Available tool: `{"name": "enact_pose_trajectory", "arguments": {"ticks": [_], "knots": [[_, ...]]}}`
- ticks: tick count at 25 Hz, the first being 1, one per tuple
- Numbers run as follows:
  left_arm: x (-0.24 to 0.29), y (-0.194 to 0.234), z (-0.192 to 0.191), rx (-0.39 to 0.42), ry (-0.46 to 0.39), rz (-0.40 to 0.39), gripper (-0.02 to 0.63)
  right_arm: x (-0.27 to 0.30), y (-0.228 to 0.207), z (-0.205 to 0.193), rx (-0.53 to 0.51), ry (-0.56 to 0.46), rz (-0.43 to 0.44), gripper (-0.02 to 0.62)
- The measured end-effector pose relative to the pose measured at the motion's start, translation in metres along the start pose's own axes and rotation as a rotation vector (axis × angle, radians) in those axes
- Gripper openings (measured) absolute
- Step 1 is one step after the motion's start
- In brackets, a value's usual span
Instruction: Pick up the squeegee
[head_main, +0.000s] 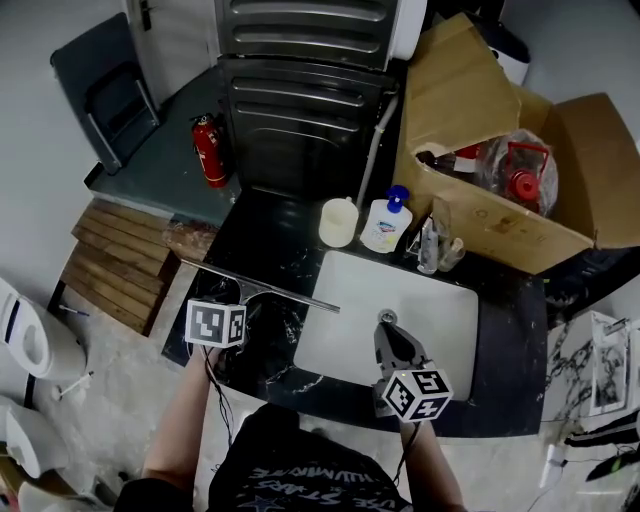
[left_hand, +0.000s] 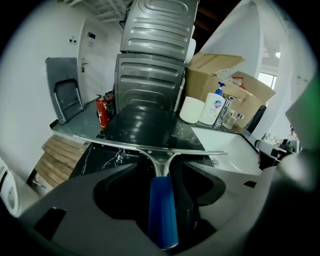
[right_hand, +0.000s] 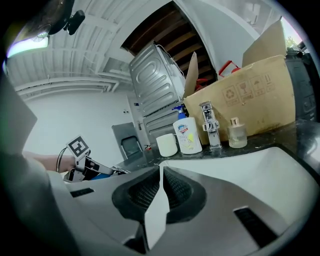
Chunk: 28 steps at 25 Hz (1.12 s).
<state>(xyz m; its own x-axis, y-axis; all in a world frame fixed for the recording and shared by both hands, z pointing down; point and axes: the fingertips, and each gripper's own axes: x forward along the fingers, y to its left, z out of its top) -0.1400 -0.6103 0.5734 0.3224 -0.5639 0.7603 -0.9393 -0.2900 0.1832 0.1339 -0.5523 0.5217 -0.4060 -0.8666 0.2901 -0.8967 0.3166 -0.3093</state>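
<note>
Squeegee (head_main: 262, 286): a long, thin metal blade rail is seen, joined at mid-length to a bright metal neck that narrows into a blue handle (left_hand: 162, 210).
Finish: the rail and neck are polished and catch the light; the handle is a plain, smooth, saturated blue.
Place: it is laid flat on the black marbled countertop (head_main: 265, 235), just left of the white sink (head_main: 445, 310), with the right end of the blade reaching the sink's rim.
Lie: the blade is set across the counter, and the handle is pointed back towards the person.
Left gripper (left_hand: 161, 176): the jaws are spread wide; the blue handle is framed between them, a gap is seen on each side, and no pad is pressed on it.
Right gripper (right_hand: 161, 167): the jaws are drawn together with nothing between them; it is held over the front of the sink.
</note>
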Motion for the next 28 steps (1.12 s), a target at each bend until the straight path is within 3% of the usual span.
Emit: {"name": "enact_pose_trajectory", "arguments": {"ticks": [6, 13, 15, 28], "knots": [[0.016, 0.005, -0.001, 0.009, 0.057, 0.026, 0.302, 0.004, -0.008, -0.001, 0.016, -0.003, -0.027, 0.049], [0.020, 0.006, -0.002, 0.077, 0.082, 0.085, 0.207, 0.003, -0.011, -0.003, 0.019, -0.001, -0.038, 0.049], [0.021, 0.002, -0.001, 0.083, 0.074, 0.082, 0.147, 0.003, -0.011, -0.001, 0.018, -0.006, -0.038, 0.049], [-0.003, -0.011, 0.002, 0.050, -0.040, 0.083, 0.138, -0.023, -0.004, 0.013, -0.005, -0.038, -0.017, 0.049]]}}
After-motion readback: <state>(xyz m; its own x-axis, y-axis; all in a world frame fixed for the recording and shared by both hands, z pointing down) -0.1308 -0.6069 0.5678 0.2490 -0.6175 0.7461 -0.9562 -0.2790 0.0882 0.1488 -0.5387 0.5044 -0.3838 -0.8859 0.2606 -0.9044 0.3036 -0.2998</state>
